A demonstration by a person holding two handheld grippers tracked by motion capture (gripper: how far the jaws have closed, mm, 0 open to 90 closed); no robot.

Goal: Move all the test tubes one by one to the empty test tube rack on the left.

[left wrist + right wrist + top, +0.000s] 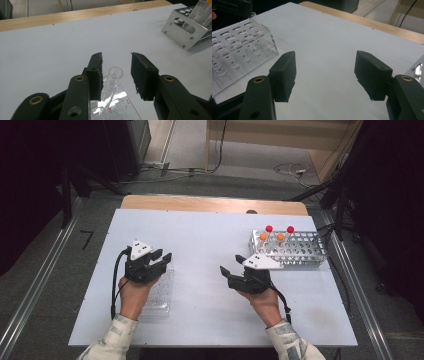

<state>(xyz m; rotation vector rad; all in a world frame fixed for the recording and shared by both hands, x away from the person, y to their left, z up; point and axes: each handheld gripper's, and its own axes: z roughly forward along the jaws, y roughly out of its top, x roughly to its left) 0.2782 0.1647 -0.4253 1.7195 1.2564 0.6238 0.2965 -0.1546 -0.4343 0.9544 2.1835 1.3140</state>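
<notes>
High view: left gripper sits over the far end of a clear plastic tube rack lying on the white table, left of centre; right gripper hovers above bare table, well apart from the clear rack. A metal tube rack stands at the far right, holding capped tubes, two with red caps and two with orange caps. Left gripper view: jaws parted to a moderate gap, nothing pinched; an empty clear test tube stands tilted in the clear rack's corner well, its open rim in the gap between the jaws, just beside the left pad, touching neither as far as I can tell. Printed well labels A2 and B2 are readable on the rack. Right gripper view: jaws wide apart, holding nothing, only table between them; the clear rack lies off to the left, well clear of the pads.
</notes>
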